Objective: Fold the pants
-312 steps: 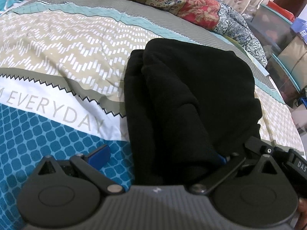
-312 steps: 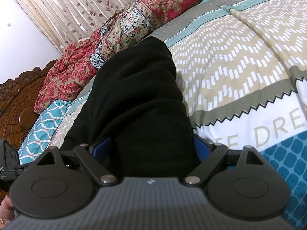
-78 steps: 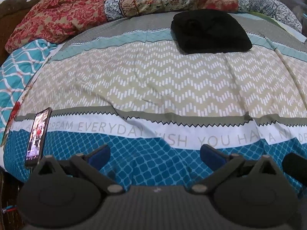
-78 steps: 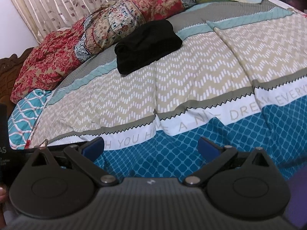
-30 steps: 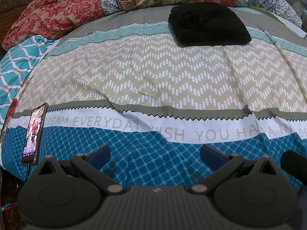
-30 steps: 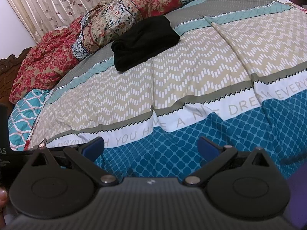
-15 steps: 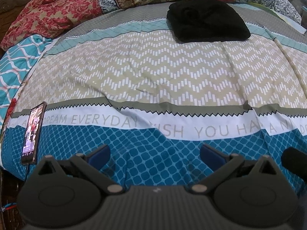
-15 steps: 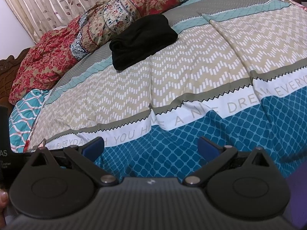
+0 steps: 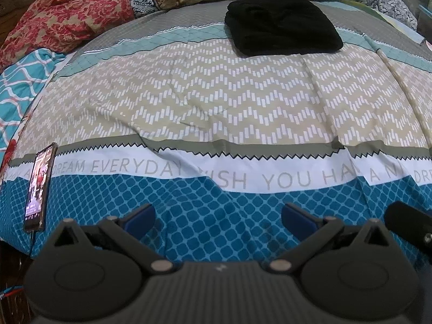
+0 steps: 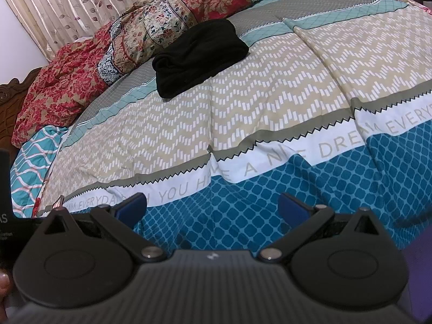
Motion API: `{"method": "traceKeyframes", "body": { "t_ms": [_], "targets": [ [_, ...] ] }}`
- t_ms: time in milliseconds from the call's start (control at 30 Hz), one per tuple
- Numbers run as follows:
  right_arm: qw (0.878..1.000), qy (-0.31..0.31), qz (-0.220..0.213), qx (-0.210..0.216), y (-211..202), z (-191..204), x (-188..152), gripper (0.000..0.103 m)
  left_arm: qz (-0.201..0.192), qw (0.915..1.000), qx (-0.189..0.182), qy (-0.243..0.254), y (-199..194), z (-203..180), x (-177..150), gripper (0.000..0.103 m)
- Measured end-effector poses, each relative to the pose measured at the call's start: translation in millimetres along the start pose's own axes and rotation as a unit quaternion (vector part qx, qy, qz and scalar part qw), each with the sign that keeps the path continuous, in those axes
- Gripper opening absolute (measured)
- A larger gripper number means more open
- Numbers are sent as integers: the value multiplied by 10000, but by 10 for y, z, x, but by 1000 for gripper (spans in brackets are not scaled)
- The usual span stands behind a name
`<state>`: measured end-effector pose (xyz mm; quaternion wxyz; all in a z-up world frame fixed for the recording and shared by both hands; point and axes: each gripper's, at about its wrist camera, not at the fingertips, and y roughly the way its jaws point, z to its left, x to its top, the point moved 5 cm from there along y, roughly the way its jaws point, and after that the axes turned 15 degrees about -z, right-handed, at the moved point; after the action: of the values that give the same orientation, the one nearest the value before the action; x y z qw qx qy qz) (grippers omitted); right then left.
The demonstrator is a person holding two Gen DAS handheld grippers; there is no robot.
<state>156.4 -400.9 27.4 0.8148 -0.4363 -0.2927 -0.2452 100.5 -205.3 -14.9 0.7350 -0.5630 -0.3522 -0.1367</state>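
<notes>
Across the left wrist view, a patterned bedspread is covering the bed, a phone lying at 9 o'clock. Black pants, folded into a soft block, are resting at 12 o'clock, well apart from the left claw, whose fingers are standing apart and empty.

From the right wrist, leaf-print curtains are hanging behind floral quilts. The pants are lying at 11 o'clock; the right claw is gaping, empty.
</notes>
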Motion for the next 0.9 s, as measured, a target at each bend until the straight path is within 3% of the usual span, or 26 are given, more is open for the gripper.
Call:
{"method": "traceKeyframes", "body": {
  "t_ms": [900],
  "targets": [
    [10000,43,36,-16,20,-40,11,103,161,9999,41,13,77,12,-49,103]
  ]
}}
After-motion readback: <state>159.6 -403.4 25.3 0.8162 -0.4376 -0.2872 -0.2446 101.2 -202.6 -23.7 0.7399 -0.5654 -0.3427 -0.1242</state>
